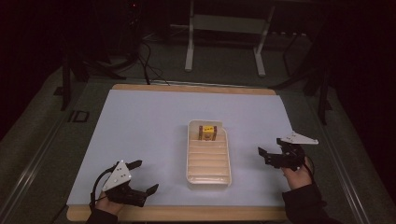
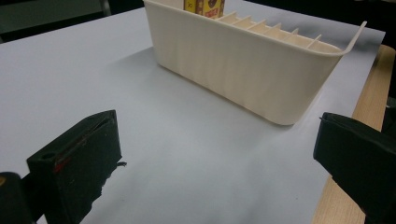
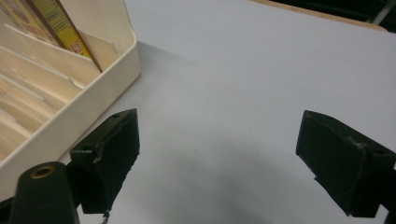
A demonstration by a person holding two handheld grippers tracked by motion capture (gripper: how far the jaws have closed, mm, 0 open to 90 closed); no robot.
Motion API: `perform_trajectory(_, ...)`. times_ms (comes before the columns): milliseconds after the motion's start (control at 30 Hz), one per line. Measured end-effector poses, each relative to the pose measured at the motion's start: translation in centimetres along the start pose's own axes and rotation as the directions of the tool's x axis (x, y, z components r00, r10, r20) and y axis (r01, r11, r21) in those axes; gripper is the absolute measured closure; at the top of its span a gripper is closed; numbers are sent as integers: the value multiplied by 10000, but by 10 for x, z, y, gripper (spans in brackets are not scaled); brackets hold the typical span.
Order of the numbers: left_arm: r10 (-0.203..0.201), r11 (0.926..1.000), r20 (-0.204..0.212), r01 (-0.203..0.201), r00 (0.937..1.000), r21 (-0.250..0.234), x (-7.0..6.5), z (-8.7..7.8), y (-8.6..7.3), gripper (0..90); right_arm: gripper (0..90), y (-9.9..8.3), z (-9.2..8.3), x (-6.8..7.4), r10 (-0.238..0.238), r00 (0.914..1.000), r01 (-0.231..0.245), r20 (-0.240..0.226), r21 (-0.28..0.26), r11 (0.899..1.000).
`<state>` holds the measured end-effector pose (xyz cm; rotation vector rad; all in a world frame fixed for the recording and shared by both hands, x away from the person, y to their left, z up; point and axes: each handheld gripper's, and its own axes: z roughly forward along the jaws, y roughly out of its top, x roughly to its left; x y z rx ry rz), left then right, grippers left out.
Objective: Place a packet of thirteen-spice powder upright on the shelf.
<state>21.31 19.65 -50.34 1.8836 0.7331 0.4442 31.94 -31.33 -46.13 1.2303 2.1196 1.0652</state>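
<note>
A cream slotted tray [image 1: 208, 173] lies in the middle of a pale sheet. A small yellow box [image 1: 208, 132] stands upright in its far slot. My left gripper [image 1: 144, 176] rests near the front edge, left of the tray, open with nothing between its jaws. In the left gripper view the left gripper [image 2: 215, 154] faces the tray's side wall [image 2: 243, 60], and the box top [image 2: 204, 5] peeks above the rim. My right gripper [image 1: 270, 145] sits right of the tray, open and empty. In the right gripper view the right gripper [image 3: 219, 154] has the tray [image 3: 93, 102] and the box [image 3: 51, 23] at its left.
The pale sheet [image 1: 149, 121] covers a wooden table top [image 1: 187, 213], whose edge shows at front and back. A white metal frame [image 1: 224, 37] and cables [image 1: 149, 60] stand on the dark floor beyond the table. Bare sheet lies on both sides of the tray.
</note>
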Motion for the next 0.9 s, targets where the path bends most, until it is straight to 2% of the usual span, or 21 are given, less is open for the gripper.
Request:
perform_trajectory(200, 18, 10000, 5, -18, 10000, 22, 0, 0, 0, 10, 135, -9, -8, -1, 136, 9998, -137, 149, 17, 9999)
perform_trajectory(367, 23, 10000, 11, -23, 10000, 37, 0, 0, 0, 10, 136, -16, -15, 1, 77, 9985, -70, 548, -134, 9999)
perform_trajectory(500, 10, 10000, 10, -10, 10000, 9, 0, 0, 0, 10, 136, -22, -14, 3, 134, 9985, -144, 529, 181, 9997)
perform_trajectory(700, 21, 10000, 0, -21, 10000, -5, 0, 0, 1, 10, 137, -23, -16, -1, 334, 9979, -337, 563, 50, 9994)
perform_trajectory(900, 7, 10000, -8, -7, 10000, -16, 0, 0, 1, 10, 137, -24, -15, -2, 294, 9978, -297, 591, 53, 9995)
